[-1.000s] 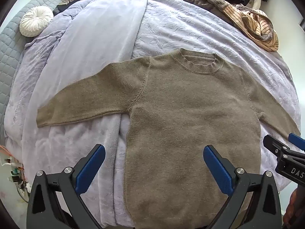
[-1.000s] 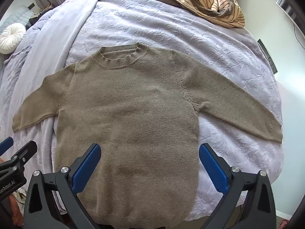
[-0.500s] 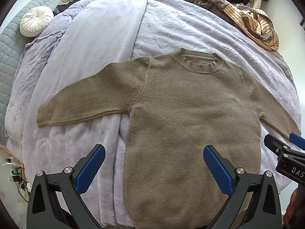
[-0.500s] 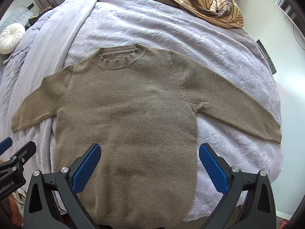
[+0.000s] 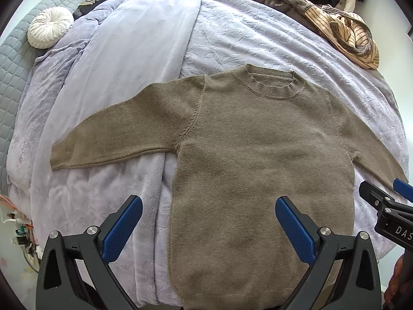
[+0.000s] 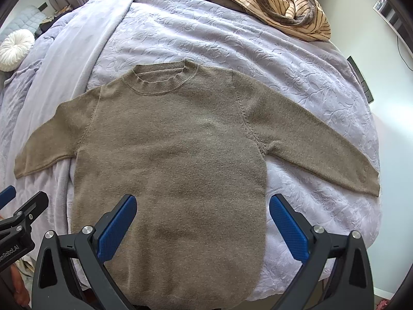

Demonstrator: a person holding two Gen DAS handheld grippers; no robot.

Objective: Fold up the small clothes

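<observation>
An olive-brown knit sweater [image 5: 258, 160] [image 6: 170, 155] lies flat and face up on the bed, collar away from me, both sleeves spread out to the sides. My left gripper [image 5: 207, 222] hovers open above the sweater's lower left part, nothing between its blue pads. My right gripper [image 6: 202, 219] hovers open above the lower body of the sweater, also holding nothing. The right gripper's tip shows at the right edge of the left wrist view, and the left gripper's tip at the left edge of the right wrist view. The hem is partly hidden behind the gripper frames.
A lavender quilt [image 5: 245, 33] [image 6: 206, 38] covers the bed. A heap of striped and brown clothes [image 5: 343, 31] [image 6: 291, 13] lies at the far right. A round white cushion [image 5: 50, 29] [image 6: 15, 47] sits at the far left. The bed edge drops off near me and to the right.
Both views have shifted only slightly; the sweater lies as before and both grippers stay open.
</observation>
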